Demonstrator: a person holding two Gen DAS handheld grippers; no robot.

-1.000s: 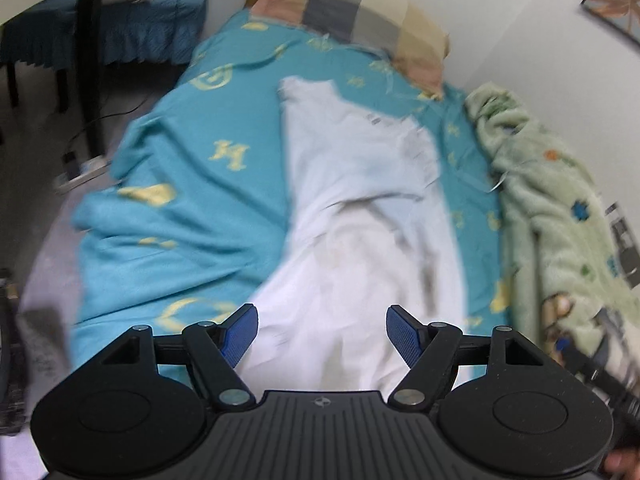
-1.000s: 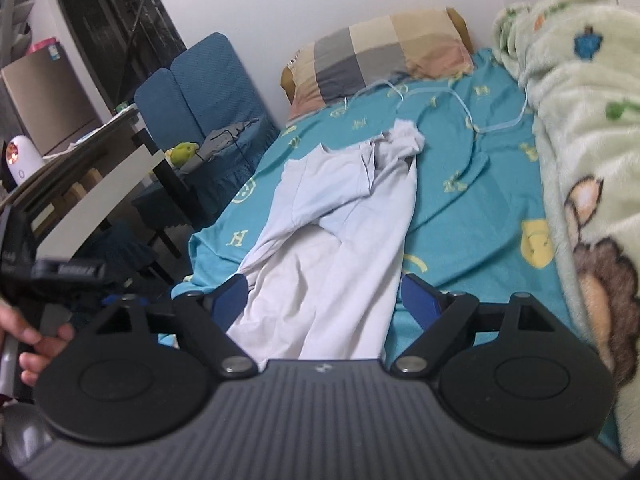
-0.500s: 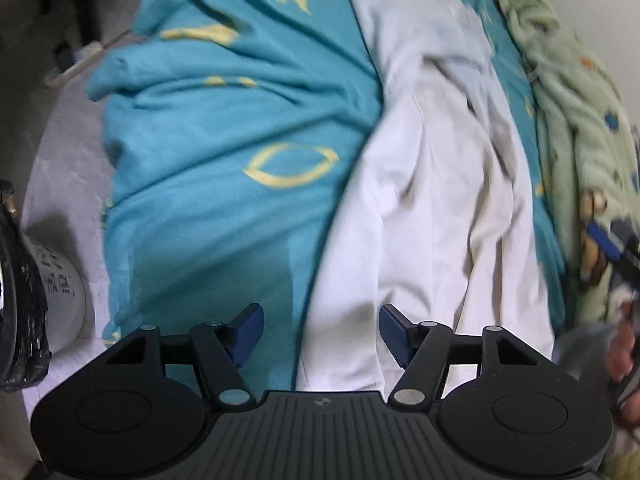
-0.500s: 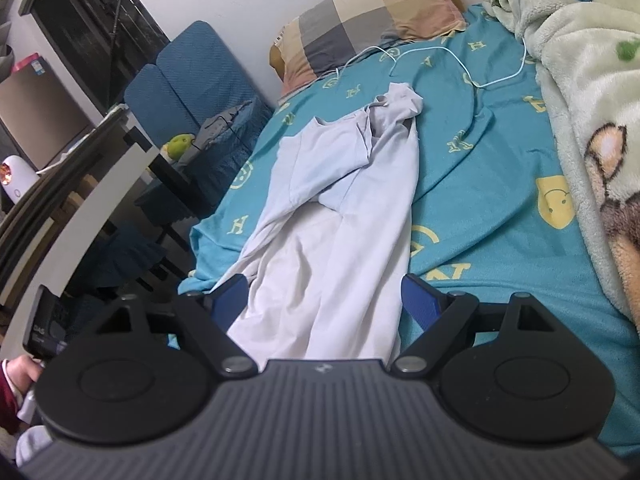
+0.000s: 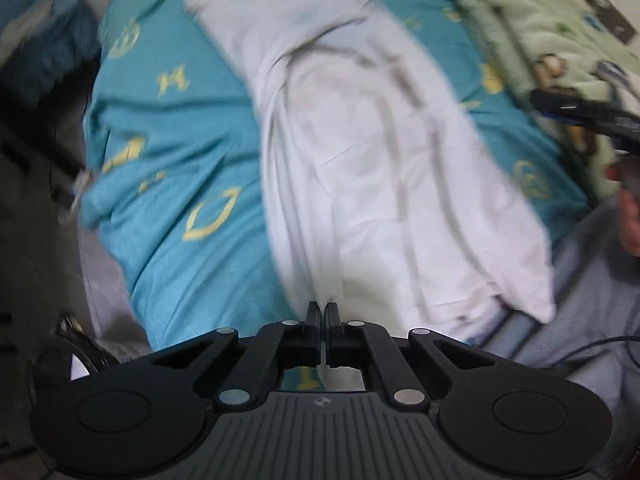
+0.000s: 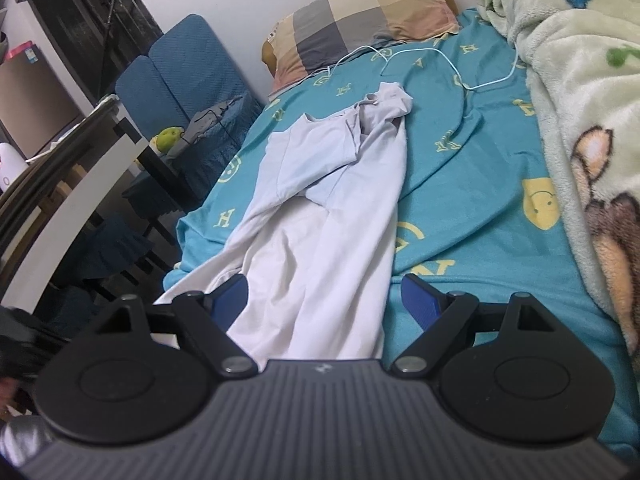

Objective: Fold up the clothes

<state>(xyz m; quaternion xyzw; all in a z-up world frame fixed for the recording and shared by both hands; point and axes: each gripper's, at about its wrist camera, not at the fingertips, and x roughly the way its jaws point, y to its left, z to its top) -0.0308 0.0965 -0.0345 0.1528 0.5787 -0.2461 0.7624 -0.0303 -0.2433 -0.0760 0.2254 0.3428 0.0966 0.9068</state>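
1. Across the bed's teal sheet [image 6: 472, 208] lies the crumpled white shirt [image 6: 320, 240], lengthwise.
2. Left hand-held gripper [image 5: 320, 314] has just been closing, pinching the shirt's near hem.
3. Right hand-held gripper [image 6: 324, 294] stands wide, empty, above the hem.

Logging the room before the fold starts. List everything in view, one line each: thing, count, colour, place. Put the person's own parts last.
garment: 1, white, lengthwise on bed
bedsheet: 1, teal with yellow print
pillow: 1, checked, at head of bed
blanket: 1, pale green fleece, along right side
cable: 1, white, near pillow
chair: 1, blue, left of bed
left gripper: 1, black, shut at garment's near edge
right gripper: 1, blue pads, open over garment
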